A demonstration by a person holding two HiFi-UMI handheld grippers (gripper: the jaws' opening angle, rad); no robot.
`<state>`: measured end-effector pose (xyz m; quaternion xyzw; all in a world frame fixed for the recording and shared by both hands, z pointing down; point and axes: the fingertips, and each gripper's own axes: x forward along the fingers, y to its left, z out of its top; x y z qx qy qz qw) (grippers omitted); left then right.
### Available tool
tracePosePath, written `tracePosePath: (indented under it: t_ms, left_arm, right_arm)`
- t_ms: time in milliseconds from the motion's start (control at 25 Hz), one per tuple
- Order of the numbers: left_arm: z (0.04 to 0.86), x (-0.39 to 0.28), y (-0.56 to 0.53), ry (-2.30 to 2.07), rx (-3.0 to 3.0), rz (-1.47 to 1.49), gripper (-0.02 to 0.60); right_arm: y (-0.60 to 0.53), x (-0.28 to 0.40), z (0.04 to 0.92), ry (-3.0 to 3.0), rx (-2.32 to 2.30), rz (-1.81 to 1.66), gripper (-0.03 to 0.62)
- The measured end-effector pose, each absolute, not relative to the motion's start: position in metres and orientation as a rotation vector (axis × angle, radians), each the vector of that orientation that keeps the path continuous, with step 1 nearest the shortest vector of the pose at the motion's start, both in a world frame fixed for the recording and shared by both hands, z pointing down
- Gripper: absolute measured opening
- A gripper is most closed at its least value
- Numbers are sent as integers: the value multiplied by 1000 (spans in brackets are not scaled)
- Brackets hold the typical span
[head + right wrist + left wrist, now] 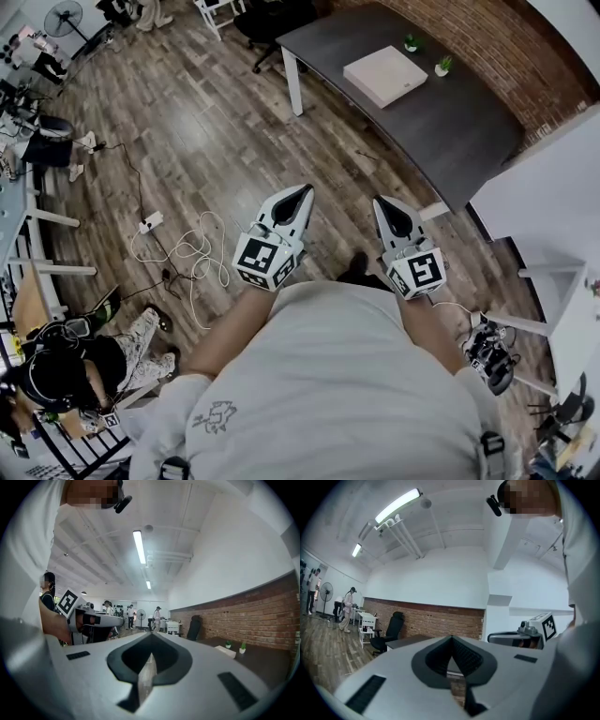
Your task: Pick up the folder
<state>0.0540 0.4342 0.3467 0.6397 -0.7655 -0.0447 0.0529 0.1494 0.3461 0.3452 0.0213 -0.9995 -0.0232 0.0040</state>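
Note:
A flat cream folder (385,75) lies on the dark grey desk (459,127) at the top right of the head view, and shows small in the right gripper view as the folder (226,651). My left gripper (302,193) and right gripper (386,205) are held level in front of my chest, well short of the desk, side by side above the wooden floor. Both are shut with nothing between their jaws. The left gripper (451,638) points toward the brick wall, the right gripper (151,635) along the room.
Two small potted plants (427,54) stand beside the folder. A black office chair (272,21) is at the desk's left end. White cables and a power strip (178,246) lie on the floor at left. A seated person (66,366) is at bottom left, white tables (548,202) at right.

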Motion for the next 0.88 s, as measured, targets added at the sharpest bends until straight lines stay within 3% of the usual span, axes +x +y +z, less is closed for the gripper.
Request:
tracePosePath:
  t_ms: [400,720,880]
  left_arm:
    - [362,41,386,-2324,1931,-93,57]
    - [362,26,303,-2324,1882,-110,152]
    - [363,25,262,-2334,1845,-127,170]
  right_arm:
    - [299,133,354,-3136,56,-71,6]
    - [218,117,348,-3126,-17,-56,105]
    - [173,119,345,-3124,-33,-52,130]
